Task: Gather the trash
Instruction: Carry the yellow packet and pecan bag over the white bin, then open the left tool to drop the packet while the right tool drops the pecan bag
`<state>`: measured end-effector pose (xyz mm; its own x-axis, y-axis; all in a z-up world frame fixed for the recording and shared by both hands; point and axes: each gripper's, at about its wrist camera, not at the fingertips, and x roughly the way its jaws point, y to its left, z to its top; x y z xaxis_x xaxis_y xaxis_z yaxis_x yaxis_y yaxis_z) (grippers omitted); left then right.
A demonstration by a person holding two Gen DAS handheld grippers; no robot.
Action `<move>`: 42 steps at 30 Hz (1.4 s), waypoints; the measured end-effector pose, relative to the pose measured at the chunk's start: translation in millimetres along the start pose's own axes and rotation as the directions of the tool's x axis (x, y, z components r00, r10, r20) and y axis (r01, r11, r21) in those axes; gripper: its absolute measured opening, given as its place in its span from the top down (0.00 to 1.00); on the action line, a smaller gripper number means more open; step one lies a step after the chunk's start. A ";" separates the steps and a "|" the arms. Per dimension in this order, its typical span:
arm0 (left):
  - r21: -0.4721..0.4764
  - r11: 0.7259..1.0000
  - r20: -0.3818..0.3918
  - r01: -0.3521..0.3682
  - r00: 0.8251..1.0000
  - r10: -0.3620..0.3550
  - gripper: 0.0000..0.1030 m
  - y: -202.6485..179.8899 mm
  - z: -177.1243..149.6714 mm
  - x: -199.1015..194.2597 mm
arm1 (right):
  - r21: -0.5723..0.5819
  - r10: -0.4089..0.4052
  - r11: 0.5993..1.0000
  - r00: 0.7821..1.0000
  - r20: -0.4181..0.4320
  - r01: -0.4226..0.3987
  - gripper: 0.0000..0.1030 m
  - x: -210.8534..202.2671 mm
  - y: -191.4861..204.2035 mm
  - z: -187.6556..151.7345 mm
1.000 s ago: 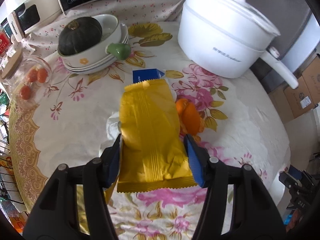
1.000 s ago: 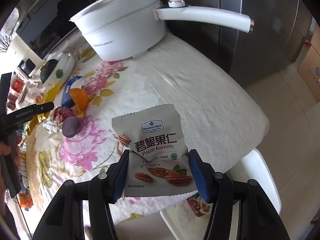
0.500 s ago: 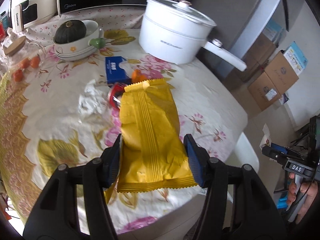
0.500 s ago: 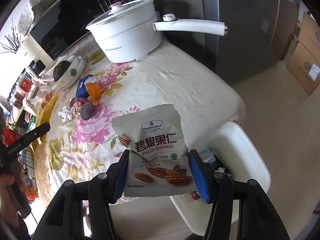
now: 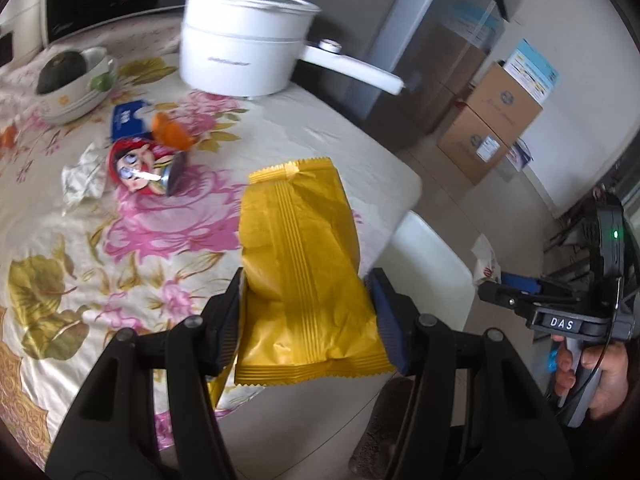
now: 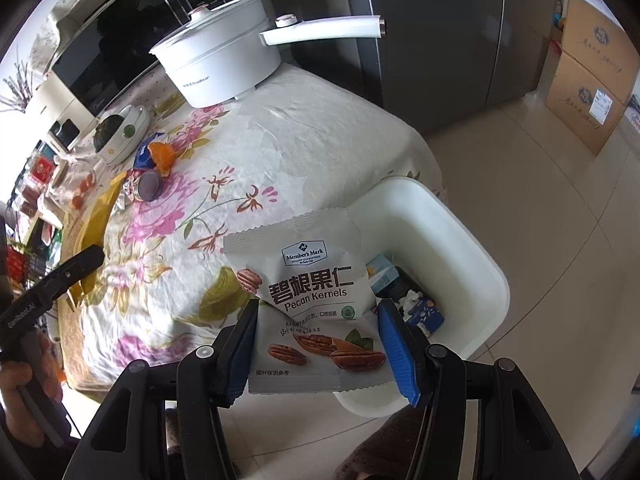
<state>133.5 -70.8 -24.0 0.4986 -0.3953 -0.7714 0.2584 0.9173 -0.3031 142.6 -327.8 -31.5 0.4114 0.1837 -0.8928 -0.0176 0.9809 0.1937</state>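
- left gripper [image 5: 306,312] was clamped on the yellow snack wrapper [image 5: 301,268], pads pressed against both its sides, wrapper standing up out of the jaws.
- it hung over the near edge of the floral tablecloth [image 5: 120,240], with the white bin [image 5: 432,264] just past the table's edge.
- right gripper [image 6: 318,346] gripped the pecan kernels packet [image 6: 308,304] the same way, blue pads on either side.
- that packet hung over the white bin's [image 6: 476,264] near rim; small cartons and crumpled paper already lay inside.
- on the table: a cartoon-printed can [image 5: 140,164] on its side, a crumpled tissue [image 5: 82,176], orange peel [image 5: 170,132] and a blue packet [image 5: 128,118], all close together.
- the white electric pot [image 5: 244,44] stood at the far side, handle pointing toward the fridge [image 6: 440,40].
- a dark squash [image 5: 62,70] sat in a stack of bowls [image 5: 76,94].
- cardboard boxes [image 5: 492,120] stood on the floor beyond.
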 end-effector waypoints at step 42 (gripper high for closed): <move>0.244 0.963 -0.134 0.113 0.988 -0.082 0.14 -135.1 -21.8 118.1 | 0.107 -0.117 0.987 0.992 -0.037 0.120 0.42 -3.1 -115.8 -25.1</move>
<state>139.5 -240.3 -86.3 0.3600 -0.4592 -0.8121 0.5075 0.8268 -0.2425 120.4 -440.3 -61.4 0.3762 0.0702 -0.9239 0.1299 0.9833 0.1276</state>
